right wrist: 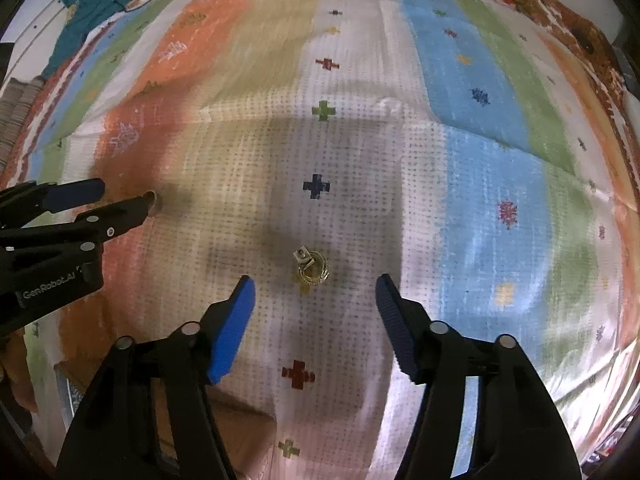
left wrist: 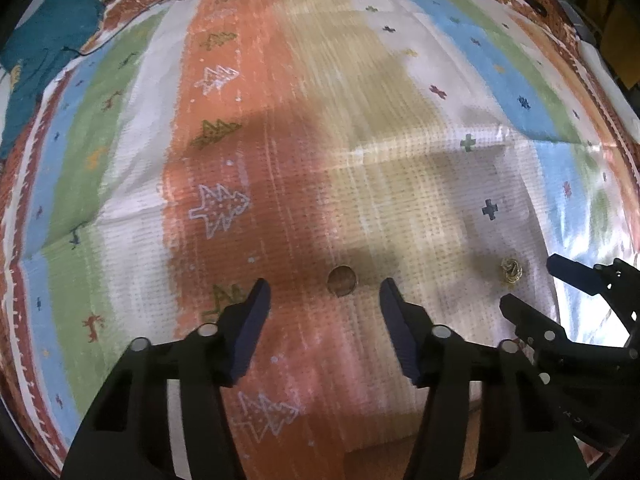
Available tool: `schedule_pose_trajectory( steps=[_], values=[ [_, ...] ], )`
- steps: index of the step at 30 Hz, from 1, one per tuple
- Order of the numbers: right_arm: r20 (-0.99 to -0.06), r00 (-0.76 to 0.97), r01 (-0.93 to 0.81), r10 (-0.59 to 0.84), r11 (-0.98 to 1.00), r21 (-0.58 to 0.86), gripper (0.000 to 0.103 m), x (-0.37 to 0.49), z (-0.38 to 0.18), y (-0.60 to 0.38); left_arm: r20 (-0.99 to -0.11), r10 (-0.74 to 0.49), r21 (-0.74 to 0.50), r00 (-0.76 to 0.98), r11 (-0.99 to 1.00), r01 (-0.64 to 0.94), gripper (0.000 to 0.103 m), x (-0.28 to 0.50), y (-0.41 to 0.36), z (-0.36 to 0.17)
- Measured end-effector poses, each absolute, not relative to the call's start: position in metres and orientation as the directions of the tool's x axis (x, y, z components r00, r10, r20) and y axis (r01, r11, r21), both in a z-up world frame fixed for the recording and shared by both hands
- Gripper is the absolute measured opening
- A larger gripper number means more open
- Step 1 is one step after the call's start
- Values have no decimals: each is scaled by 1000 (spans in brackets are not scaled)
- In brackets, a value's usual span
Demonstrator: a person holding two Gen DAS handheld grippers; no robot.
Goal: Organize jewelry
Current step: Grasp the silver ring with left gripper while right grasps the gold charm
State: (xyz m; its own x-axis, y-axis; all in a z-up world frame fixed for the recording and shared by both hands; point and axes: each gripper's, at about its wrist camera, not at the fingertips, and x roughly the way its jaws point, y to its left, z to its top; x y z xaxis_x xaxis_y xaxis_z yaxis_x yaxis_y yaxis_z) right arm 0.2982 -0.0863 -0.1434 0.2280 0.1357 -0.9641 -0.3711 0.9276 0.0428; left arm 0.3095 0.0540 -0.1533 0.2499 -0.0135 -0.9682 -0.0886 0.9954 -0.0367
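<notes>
— What is the surface like?

— A crinkled, glossy striped cloth (right wrist: 472, 168) in orange, beige, white, blue and green bands, printed with little trees and crosses, with a red patterned border at the edges. A rumpled teal fabric (left wrist: 44, 40) lies on its far left corner, and a thin dark thread trails beside it. Of the room, only dark margins show past the cloth.

— And the jewelry?

— A plain round gold ring (left wrist: 342, 281) lies flat where the orange band meets the beige one, just ahead of the left gripper (left wrist: 325, 296) and between its fingertips' lines. An ornate gold ring with a pale square stone (right wrist: 310, 267) sits on the white band, just ahead of the right gripper (right wrist: 316, 294).

— The claws?

— Both spread wide, holding nothing — blue pads well apart, and the two grippers hover side by side, near each other.
</notes>
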Motion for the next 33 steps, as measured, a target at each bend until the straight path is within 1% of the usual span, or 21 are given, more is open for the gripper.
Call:
schedule_pose_trajectory(
  steps=[3, 5, 7, 11, 12, 13, 14, 15, 16, 17, 20, 26, 29, 33],
  values=[
    [-967, 222, -375, 126, 926, 35, 59, 301, -148, -85, -969, -9, -29, 246, 996, -80, 52, 314, 52, -158],
    [-968, 217, -378, 126, 925, 35, 56, 301, -149, -84, -971, -13, -31, 240, 997, -74, 48, 317, 50, -161],
    [-969, 217, -382, 119, 924, 28, 54, 302, -151, -82, -973, -11, -28, 232, 997, -68, 44, 319, 47, -165],
    [-970, 226, -387, 90, 922, -5, 45, 303, -156, -76, -974, 6, -6, 226, 999, -49, 40, 324, 39, -173],
    [-970, 227, -387, 86, 922, -9, 40, 305, -157, -75, -974, 9, -2, 229, 999, -47, 38, 325, 38, -174],
    [-970, 227, -388, 88, 922, -8, 37, 305, -157, -76, -973, 9, -2, 230, 999, -45, 34, 325, 38, -175],
    [-971, 222, -387, 92, 922, -1, 31, 306, -157, -76, -973, 7, -3, 231, 999, -44, 30, 326, 37, -175],
    [-971, 220, -386, 94, 922, 2, 26, 307, -157, -76, -973, 5, -5, 230, 999, -44, 21, 326, 37, -175],
    [-971, 217, -385, 98, 923, 7, 23, 308, -158, -75, -973, 4, -6, 229, 999, -45, 18, 327, 36, -175],
    [-971, 215, -386, 104, 922, 13, 20, 308, -158, -75, -973, 4, -7, 230, 999, -44, 18, 327, 36, -175],
    [-970, 216, -395, 113, 919, 19, 15, 308, -158, -73, -973, 2, -9, 231, 999, -43, 18, 327, 35, -175],
    [-966, 220, -407, 133, 913, 33, 14, 306, -157, -69, -972, -3, -17, 233, 998, -57, 18, 328, 36, -175],
    [-965, 222, -409, 143, 912, 41, 12, 304, -154, -71, -971, -6, -20, 240, 998, -57, 18, 324, 37, -171],
    [-961, 230, -409, 156, 911, 50, 6, 301, -148, -72, -967, -7, -24, 254, 998, -64, 18, 321, 39, -163]
  ],
)
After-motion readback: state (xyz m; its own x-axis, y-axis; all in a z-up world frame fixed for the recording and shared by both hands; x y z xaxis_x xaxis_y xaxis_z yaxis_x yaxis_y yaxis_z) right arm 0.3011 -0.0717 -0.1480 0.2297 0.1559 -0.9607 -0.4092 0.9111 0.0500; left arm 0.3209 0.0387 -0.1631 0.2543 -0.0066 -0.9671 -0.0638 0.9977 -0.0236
